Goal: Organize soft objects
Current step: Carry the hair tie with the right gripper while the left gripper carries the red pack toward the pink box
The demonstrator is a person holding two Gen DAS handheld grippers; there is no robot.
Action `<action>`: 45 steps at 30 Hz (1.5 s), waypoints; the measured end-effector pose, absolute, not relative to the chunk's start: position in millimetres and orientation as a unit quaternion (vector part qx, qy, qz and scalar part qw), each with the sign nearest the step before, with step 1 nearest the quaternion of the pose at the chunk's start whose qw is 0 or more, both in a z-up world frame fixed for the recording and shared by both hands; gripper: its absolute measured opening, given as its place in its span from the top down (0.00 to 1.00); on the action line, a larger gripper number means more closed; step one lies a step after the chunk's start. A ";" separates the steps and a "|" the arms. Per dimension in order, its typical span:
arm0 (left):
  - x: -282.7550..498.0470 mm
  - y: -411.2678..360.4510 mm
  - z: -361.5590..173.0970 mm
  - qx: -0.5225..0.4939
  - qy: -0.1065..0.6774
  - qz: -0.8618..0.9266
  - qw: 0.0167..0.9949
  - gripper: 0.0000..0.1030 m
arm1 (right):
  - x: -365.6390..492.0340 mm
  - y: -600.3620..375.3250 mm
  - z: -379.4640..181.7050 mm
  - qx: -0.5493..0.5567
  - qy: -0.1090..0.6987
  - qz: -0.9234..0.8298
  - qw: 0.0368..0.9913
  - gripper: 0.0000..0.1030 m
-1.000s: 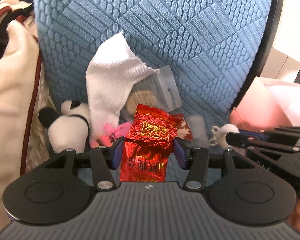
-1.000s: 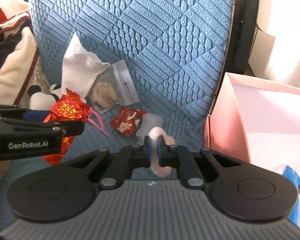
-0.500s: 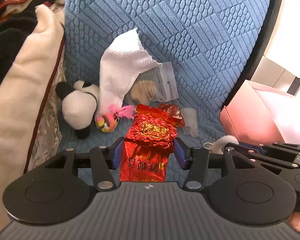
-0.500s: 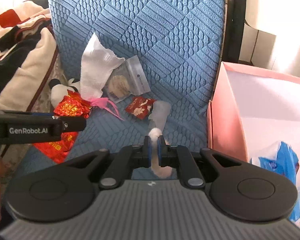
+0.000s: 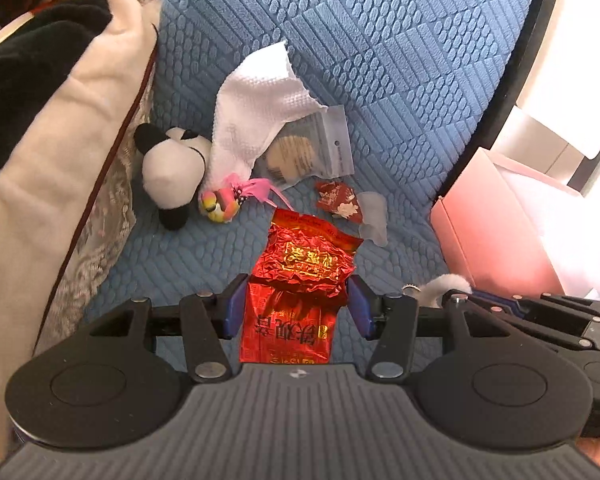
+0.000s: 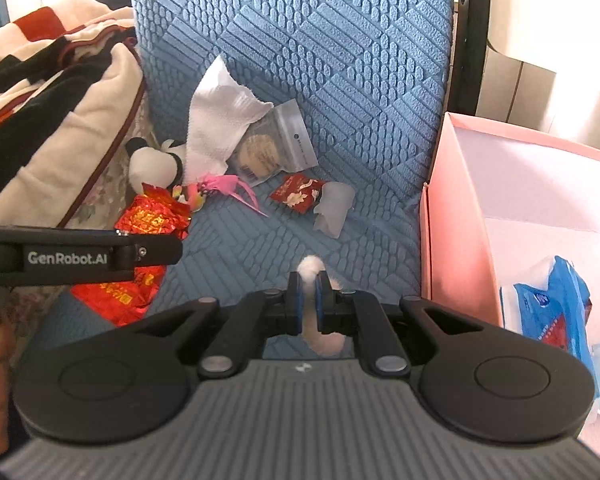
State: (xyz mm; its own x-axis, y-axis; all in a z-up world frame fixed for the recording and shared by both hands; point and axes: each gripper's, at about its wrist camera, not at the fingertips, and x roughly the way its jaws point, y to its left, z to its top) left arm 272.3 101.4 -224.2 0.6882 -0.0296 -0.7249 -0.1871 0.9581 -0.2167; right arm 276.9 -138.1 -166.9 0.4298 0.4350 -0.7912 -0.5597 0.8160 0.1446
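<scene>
Clearly, the relation that matters is where the pink box (image 6: 456,236) lies from the two loaded tools: it stands off the right edge of the blue cushion (image 6: 340,80), just beside the right gripper (image 6: 308,300) and further from the left gripper (image 5: 296,308), so I judge the right hand the nearer one for a drop.

That right gripper has its jaws pinched almost together on a small fluffy white-pink pompom (image 6: 312,270), which sticks out above the pads and hangs below them, its long axis running along the fingers. In the left wrist view the same tuft shows at the tip of the other tool, near the box's pink wall (image 5: 496,240).

The left gripper stands about half open, its blue pads pressed against the sides of a crumpled red foil packet (image 5: 300,280). The packet's long axis runs along the fingers, its wrinkled top reaching out past the tips over the cushion.

Left behind on the cushion, well ahead of both tools, lie a panda plush (image 5: 172,168), a white paper towel (image 5: 256,112), a clear zip pouch (image 5: 312,148), a small striped toy with pink feathers (image 5: 224,204) and a small red sachet (image 5: 336,200) (none of them touched by either tool). Inside the box a blue packet (image 6: 560,304) already lies.
</scene>
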 end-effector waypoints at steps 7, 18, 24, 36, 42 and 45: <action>250.3 95.2 -224.1 -0.136 0.388 0.045 0.911 0.43 | 260.3 -150.7 -156.3 -0.070 0.436 0.296 0.847 0.90; 224.7 87.3 -229.4 -0.137 0.390 0.047 0.909 0.43 | 231.2 -171.6 -155.6 -0.063 0.459 0.292 0.837 0.90; 214.6 80.4 -232.4 -0.136 0.397 0.040 0.907 0.43 | 214.0 -175.5 -153.1 -0.073 0.455 0.297 0.836 0.90; 199.2 72.5 -221.9 -0.140 0.394 0.024 0.908 0.43 | 204.1 -192.9 -138.3 -0.071 0.448 0.301 0.839 0.90; 192.3 65.9 -203.8 -0.155 0.397 0.038 0.904 0.43 | 205.7 -197.6 -118.9 -0.070 0.434 0.306 0.844 0.90; 189.4 59.2 -191.1 -0.161 0.394 0.036 0.904 0.43 | 209.2 -202.4 -106.6 -0.056 0.433 0.310 0.844 0.90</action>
